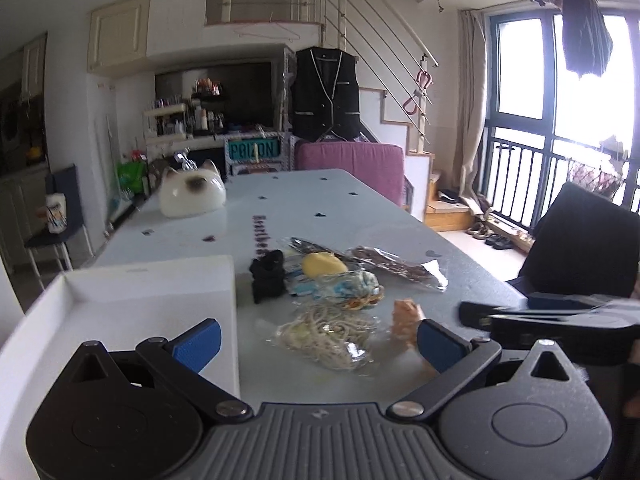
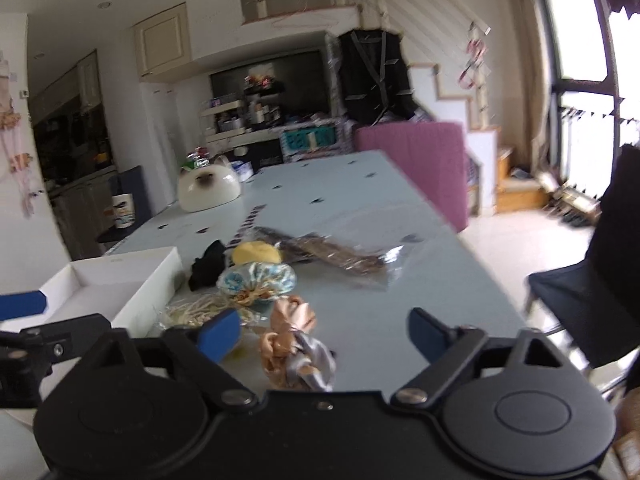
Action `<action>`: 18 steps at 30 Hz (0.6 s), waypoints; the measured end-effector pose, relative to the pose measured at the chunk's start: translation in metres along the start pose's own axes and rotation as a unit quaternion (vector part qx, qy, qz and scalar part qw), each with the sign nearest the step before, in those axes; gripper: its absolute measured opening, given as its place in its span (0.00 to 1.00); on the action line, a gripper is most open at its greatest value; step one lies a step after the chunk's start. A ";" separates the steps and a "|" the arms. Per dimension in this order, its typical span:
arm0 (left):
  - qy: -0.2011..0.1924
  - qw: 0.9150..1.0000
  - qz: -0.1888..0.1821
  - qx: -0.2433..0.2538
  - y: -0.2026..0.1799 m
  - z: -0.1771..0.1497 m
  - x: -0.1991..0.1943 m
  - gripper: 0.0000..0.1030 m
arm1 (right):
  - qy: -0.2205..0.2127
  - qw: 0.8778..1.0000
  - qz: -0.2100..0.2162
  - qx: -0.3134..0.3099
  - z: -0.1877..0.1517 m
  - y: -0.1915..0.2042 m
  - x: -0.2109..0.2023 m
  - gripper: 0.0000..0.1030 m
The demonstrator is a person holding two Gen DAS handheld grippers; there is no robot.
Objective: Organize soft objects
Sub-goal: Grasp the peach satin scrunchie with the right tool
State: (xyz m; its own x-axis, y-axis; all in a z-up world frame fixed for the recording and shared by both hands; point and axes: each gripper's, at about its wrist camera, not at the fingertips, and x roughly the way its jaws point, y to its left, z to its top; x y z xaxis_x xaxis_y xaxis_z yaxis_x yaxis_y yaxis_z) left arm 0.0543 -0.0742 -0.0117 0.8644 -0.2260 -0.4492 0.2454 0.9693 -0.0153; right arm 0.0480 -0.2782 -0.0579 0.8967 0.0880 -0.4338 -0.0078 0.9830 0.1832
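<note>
A pile of soft things lies on the pale table (image 1: pixel 320 208): a black cloth (image 1: pixel 267 276), a yellow pom (image 1: pixel 324 266), a blue patterned scrunchie (image 1: pixel 352 286), a bagged cream cord bundle (image 1: pixel 328 334) and a peach satin scrunchie (image 1: pixel 406 316). My left gripper (image 1: pixel 318 344) is open, hovering just before the cord bundle. My right gripper (image 2: pixel 324 334) is open, with the peach and silver scrunchies (image 2: pixel 292 344) lying between its fingers. A white open box (image 1: pixel 132 308) stands left of the pile; it also shows in the right wrist view (image 2: pixel 116 284).
A clear bag with a brown item (image 1: pixel 394 266) lies behind the pile. A white cat-head ornament (image 1: pixel 192 194) sits at the far left of the table. A pink chair (image 1: pixel 360 164) stands at the far end, a dark chair (image 1: pixel 580 248) at the right.
</note>
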 end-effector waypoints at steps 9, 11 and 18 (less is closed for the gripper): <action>0.054 0.992 -0.058 -0.102 0.009 0.017 0.028 0.92 | 0.074 0.996 0.053 0.018 -0.006 -0.003 0.060 0.54; 0.073 0.988 -0.066 -0.122 0.011 0.019 0.037 0.90 | 0.084 0.995 0.053 0.013 -0.009 -0.003 0.066 0.33; 0.123 0.971 -0.093 -0.180 0.012 0.018 0.065 0.88 | 0.075 0.996 0.050 -0.016 0.005 -0.005 0.078 0.27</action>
State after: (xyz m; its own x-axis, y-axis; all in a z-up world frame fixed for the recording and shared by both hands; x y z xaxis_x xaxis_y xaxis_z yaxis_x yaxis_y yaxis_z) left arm 0.1212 -0.0793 -0.0254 0.6775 -0.4125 -0.6089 0.1784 0.8953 -0.4081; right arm 0.1201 -0.2773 -0.0878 0.8143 0.2056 -0.5428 -0.1088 0.9727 0.2052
